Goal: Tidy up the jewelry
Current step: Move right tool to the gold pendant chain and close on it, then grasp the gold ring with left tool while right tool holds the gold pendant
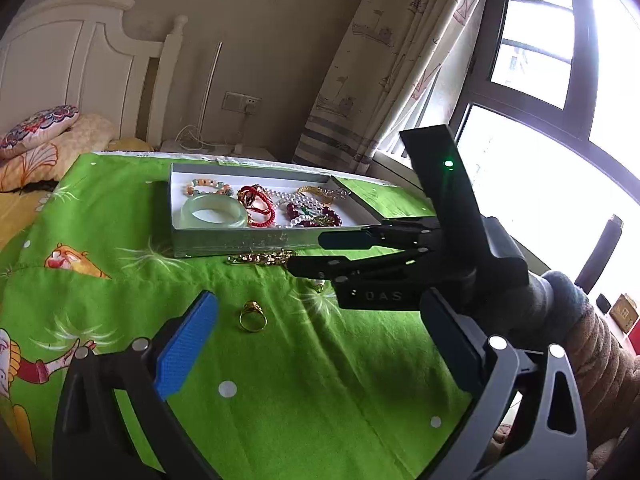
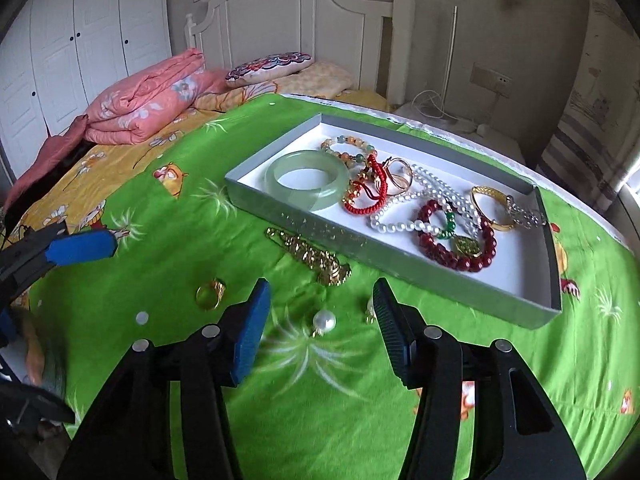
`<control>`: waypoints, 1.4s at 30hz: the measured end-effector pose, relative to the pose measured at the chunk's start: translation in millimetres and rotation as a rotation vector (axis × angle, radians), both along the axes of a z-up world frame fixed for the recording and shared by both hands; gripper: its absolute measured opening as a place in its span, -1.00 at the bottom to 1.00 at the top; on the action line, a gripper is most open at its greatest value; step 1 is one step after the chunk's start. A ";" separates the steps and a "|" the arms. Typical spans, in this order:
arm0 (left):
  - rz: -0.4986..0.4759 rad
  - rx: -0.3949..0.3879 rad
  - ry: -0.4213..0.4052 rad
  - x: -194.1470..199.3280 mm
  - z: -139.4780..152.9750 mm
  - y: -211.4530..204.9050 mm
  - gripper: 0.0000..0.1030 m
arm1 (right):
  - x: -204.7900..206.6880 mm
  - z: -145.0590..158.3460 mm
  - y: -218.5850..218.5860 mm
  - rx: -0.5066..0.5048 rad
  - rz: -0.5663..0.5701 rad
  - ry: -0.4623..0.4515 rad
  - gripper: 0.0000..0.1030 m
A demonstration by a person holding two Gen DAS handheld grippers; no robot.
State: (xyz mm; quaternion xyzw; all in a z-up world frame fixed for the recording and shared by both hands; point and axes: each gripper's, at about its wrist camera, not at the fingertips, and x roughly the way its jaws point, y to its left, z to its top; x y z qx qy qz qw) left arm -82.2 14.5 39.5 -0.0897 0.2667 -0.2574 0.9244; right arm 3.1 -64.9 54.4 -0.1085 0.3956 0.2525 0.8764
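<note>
A grey tray (image 2: pixel 400 268) (image 1: pixel 240 240) on the green cloth holds a jade bangle (image 2: pixel 307 179) (image 1: pixel 214 212), red cord bracelets (image 2: pixel 366 196), white and dark red bead strings (image 2: pixel 456 236) and a gold bangle (image 2: pixel 492 206). On the cloth in front of it lie a gold chain (image 2: pixel 312 256) (image 1: pixel 262 259), a gold ring (image 2: pixel 211 293) (image 1: pixel 253 316) and a pearl earring (image 2: pixel 323 321). My right gripper (image 2: pixel 322 320) is open with the pearl earring between its fingers. My left gripper (image 1: pixel 320 336) is open, just short of the gold ring.
The right gripper (image 1: pixel 316 254) reaches in from the right in the left wrist view, over the chain's end. A small gold piece (image 2: pixel 370 314) lies by the right finger. Folded pink quilt (image 2: pixel 140 108) and pillows (image 2: pixel 268 68) lie beyond the cloth.
</note>
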 end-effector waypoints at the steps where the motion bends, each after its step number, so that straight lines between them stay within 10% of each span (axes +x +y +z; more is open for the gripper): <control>1: 0.001 -0.002 0.000 0.0 -0.4 1.1 0.95 | 6.9 -3.1 4.1 -0.018 0.010 0.025 0.00; 10: -0.002 0.001 -0.005 -2.3 -1.2 2.2 0.95 | 37.3 -20.1 15.5 -0.042 0.071 0.133 -0.08; 14: 0.003 -0.006 0.001 -2.5 -1.8 2.2 0.95 | 27.5 -18.5 23.5 -0.043 0.136 0.112 -0.45; 28: 0.018 -0.059 0.034 3.2 -2.7 10.6 0.95 | -1.6 -12.2 33.0 -0.010 0.181 0.023 -0.49; 42: 0.097 0.124 0.131 21.5 -13.7 -12.3 0.85 | -56.2 8.0 -111.3 0.206 -0.230 -0.054 -0.54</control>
